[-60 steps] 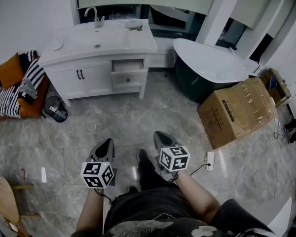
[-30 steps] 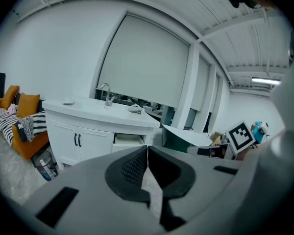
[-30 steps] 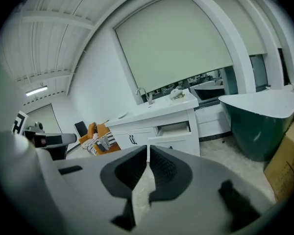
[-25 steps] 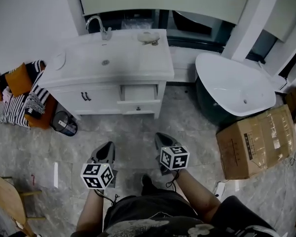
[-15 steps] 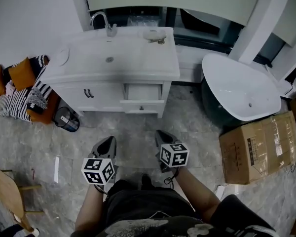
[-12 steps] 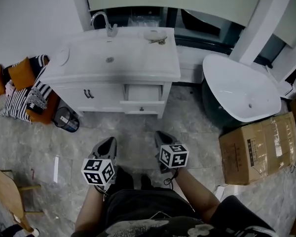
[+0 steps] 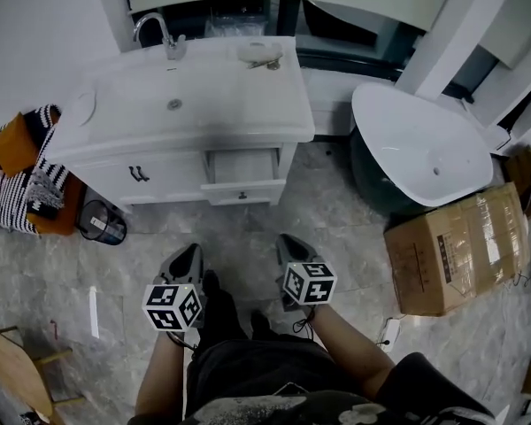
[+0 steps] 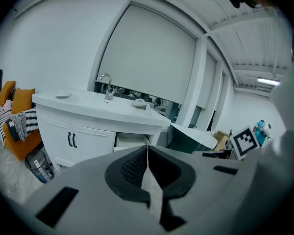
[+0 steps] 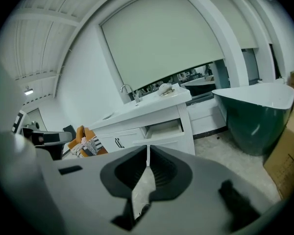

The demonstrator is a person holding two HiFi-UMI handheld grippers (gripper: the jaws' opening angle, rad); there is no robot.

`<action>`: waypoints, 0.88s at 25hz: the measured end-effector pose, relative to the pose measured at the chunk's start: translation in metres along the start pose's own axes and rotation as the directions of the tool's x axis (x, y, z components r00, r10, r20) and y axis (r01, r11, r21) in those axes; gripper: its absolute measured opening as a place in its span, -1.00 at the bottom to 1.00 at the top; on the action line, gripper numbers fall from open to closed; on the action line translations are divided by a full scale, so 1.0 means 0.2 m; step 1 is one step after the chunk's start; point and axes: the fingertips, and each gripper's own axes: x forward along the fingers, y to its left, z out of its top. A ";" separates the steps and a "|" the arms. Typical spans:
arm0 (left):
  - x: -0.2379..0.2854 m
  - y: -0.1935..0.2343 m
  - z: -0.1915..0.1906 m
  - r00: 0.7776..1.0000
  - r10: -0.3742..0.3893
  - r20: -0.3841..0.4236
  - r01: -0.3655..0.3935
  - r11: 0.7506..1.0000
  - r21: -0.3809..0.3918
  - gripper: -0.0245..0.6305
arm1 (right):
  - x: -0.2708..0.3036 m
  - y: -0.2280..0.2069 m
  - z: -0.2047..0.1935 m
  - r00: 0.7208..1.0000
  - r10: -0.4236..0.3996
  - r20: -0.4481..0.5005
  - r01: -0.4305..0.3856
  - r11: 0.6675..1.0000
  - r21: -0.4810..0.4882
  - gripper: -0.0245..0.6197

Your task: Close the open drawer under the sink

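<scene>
A white vanity (image 7: pixel 133 162) with a sink stands against the far wall. Its top right drawer (image 7: pixel 242 168) is pulled out, and its front panel (image 7: pixel 243 193) juts past the cabinet face. The open drawer also shows just past the jaws in the left gripper view (image 8: pixel 130 142) and in the right gripper view (image 9: pixel 165 130). My left gripper (image 7: pixel 189 253) and right gripper (image 7: pixel 288 240) are held side by side over the floor, well short of the drawer. Both are shut with nothing between the jaws (image 8: pixel 147 149) (image 9: pixel 147 148).
A white and dark green bathtub (image 7: pixel 420 144) stands right of the vanity, with a cardboard box (image 7: pixel 456 251) in front of it. A small bin (image 7: pixel 99 224) and striped and orange cushions (image 7: pixel 18 175) lie to the left. A wooden chair (image 7: pixel 13 370) is at bottom left.
The vanity has come closer and larger in the head view as the person walked toward it. Both grippers stay shut, side by side. The drawer is still open.
</scene>
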 end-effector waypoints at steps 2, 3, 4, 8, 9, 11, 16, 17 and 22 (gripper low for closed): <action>0.06 0.05 0.00 1.000 -0.011 -0.009 0.011 1.000 -0.024 -0.88 | 0.06 0.00 -0.01 1.000 -0.017 -0.017 0.017 1.000 -0.003 -0.82; 0.09 0.08 0.00 1.000 -0.017 -0.014 0.017 0.999 -0.035 -0.88 | 0.09 0.00 -0.01 0.999 -0.026 -0.024 0.025 1.000 -0.004 -0.82; 0.12 0.10 0.00 0.999 -0.025 -0.020 0.024 0.999 -0.046 -0.88 | 0.12 0.01 -0.02 0.999 -0.033 -0.030 0.033 0.999 -0.003 -0.82; 0.23 0.21 -0.02 0.996 -0.058 -0.061 0.055 0.997 -0.052 -0.88 | 0.26 0.04 -0.01 0.997 -0.056 -0.048 0.056 0.998 0.000 -0.82; 0.26 0.25 -0.02 0.995 -0.063 -0.077 0.060 0.997 -0.044 -0.88 | 0.30 0.05 -0.01 0.997 -0.063 -0.052 0.063 0.998 -0.001 -0.82; 0.32 0.33 -0.04 0.991 -0.071 -0.110 0.068 0.997 -0.035 -0.88 | 0.39 0.06 0.00 0.995 -0.081 -0.061 0.081 0.997 0.000 -0.82; 0.48 0.50 -0.07 0.981 -0.100 -0.169 0.094 0.995 -0.043 -0.88 | 0.61 0.05 -0.05 0.983 -0.144 -0.112 0.146 0.989 0.009 -0.82; 0.51 0.53 -0.08 0.979 -0.107 -0.175 0.100 0.994 -0.048 -0.88 | 0.65 0.06 -0.07 0.981 -0.152 -0.123 0.154 0.988 0.008 -0.82; 0.67 0.70 -0.15 0.965 -0.139 -0.224 0.128 0.990 -0.063 -0.88 | 0.88 0.06 -0.15 0.965 -0.197 -0.175 0.199 0.980 -0.004 -0.82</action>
